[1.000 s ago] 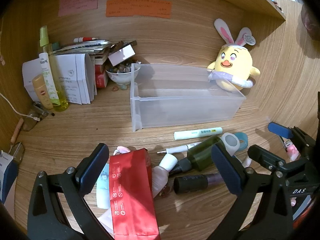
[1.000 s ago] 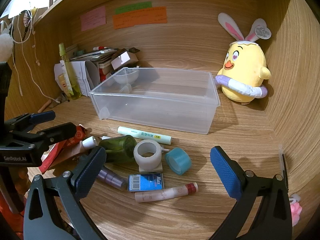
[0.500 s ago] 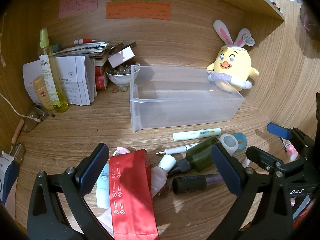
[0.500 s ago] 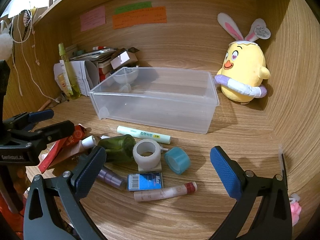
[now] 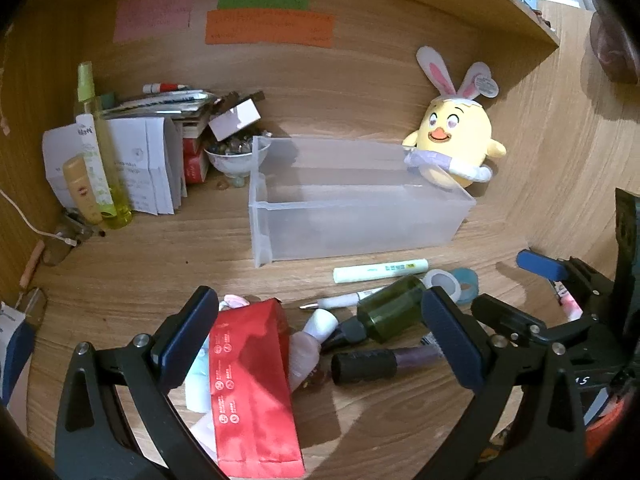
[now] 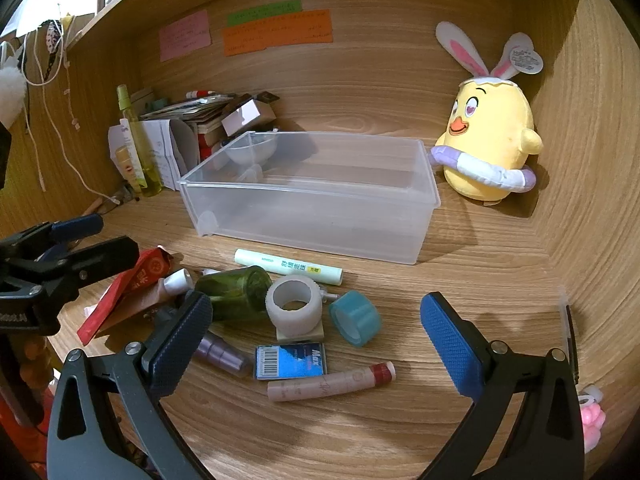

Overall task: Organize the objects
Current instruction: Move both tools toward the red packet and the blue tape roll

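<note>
Where the small things lie in a heap on the wood desk (image 6: 492,280), finds both tools hanging just above. Holds the left gripper (image 5: 316,320) wide open with nothing in it, over a red pack (image 5: 252,380) and a dark tube (image 5: 380,362). Holds the right gripper (image 6: 316,312) wide open too, gripping nothing, over a white tape roll (image 6: 294,304), a blue tape roll (image 6: 356,318), a small blue box (image 6: 290,360) and a pink tube (image 6: 332,382). Shows a green bottle (image 6: 236,292) on its side, touching the white roll. Shows a pale green stick (image 6: 288,267) between the heap and the clear bin (image 6: 312,220), close to the bin's front edge but apart from it. Sees the bin standing behind the heap, empty. Leaves bare desk to the right of the blue tape, up to the side wall. Leaves a strip of bare desk left of the bin too. Puts a yellow plush chick (image 6: 488,140) just beside the bin's right back corner. Crowds the left back corner with papers (image 5: 148,160), a bowl (image 5: 232,160) and a tall yellow bottle (image 5: 104,160).
</note>
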